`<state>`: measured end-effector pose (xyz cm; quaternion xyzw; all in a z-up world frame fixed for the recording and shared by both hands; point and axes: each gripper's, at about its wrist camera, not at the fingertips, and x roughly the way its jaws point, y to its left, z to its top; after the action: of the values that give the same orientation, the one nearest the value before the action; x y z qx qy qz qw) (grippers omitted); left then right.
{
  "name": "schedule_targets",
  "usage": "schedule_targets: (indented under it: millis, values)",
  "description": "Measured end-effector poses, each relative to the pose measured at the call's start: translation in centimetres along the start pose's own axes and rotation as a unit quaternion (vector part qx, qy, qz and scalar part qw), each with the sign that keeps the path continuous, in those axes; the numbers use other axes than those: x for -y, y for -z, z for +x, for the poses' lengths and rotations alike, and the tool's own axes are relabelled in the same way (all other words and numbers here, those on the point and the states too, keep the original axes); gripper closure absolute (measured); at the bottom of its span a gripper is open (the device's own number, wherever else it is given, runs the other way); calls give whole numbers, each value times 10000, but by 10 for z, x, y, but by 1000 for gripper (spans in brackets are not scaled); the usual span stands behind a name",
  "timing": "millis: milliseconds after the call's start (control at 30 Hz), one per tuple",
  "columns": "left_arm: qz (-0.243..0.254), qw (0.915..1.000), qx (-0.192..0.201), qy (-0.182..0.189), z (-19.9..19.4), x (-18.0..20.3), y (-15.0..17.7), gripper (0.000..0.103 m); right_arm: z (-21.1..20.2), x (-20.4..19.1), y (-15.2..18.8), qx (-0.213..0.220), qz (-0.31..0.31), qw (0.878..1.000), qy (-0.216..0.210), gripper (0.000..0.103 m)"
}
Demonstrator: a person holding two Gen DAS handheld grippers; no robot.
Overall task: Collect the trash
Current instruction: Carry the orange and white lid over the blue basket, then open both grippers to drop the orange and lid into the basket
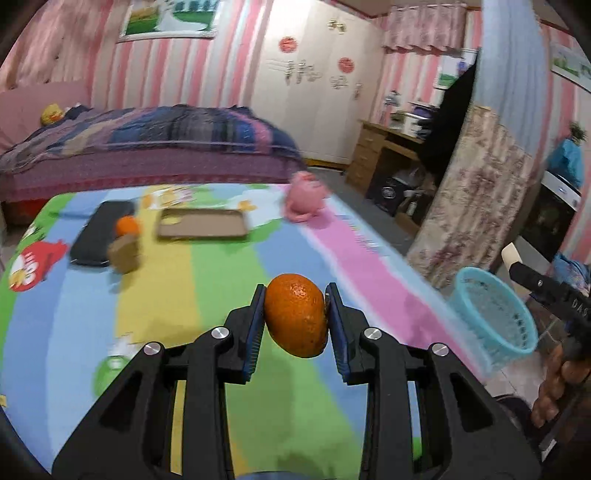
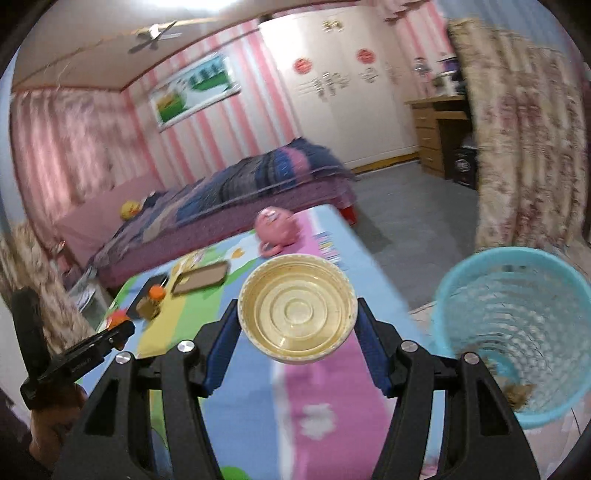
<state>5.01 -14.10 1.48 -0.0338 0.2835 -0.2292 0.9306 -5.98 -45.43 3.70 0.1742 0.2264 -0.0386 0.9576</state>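
The left gripper (image 1: 295, 321) clamps a mandarin orange (image 1: 296, 319) above the striped table (image 1: 155, 295). The right gripper (image 2: 297, 328) grips a round plastic lid (image 2: 297, 308) near the table's right edge, just beside the turquoise wastebasket (image 2: 517, 332) on the floor.

Bedroom. Walls (image 1: 192, 77): pink-and-white vertical stripes. Framed landscape picture (image 1: 170, 16) at 11 o'clock in the left wrist view. Bed (image 1: 147, 147) with purple and blue striped bedding, 10 o'clock. White wardrobe (image 1: 317, 74) bearing red round stickers, 12 o'clock. Wooden desk (image 1: 384, 151) with drawers, 2 o'clock. Floral curtain (image 1: 476, 192), 3 o'clock. Grey floor (image 2: 406, 221). Pink curtain (image 2: 66, 147) at 9 o'clock and ceiling fan (image 2: 155, 35) at 11 o'clock in the right wrist view. Motion blur throughout.
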Motion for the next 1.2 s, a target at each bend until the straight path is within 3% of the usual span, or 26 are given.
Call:
schedule_targets:
  millis: [200,367,500,767,1200]
  values:
    - [349,9975,8,620,17,90,-15,72,-45,73,-3,319,13,9948,965,42]
    - [713,9906,-223,1144,45,165,-15,72,-66,128,-3,404,470,9897,1290,42]
    - [1023,9856,-309,1311,62,211,-10,72,-75,152,-6,466,619,9878,1348,42]
    - [1259,9813,-541,1350,84,241,3,72,-68,177,-1,359,743,9872,1363,42]
    - [1447,9771,-744,1369,104,258,1,72,-60,178,-4,299,713,9870,1409,42]
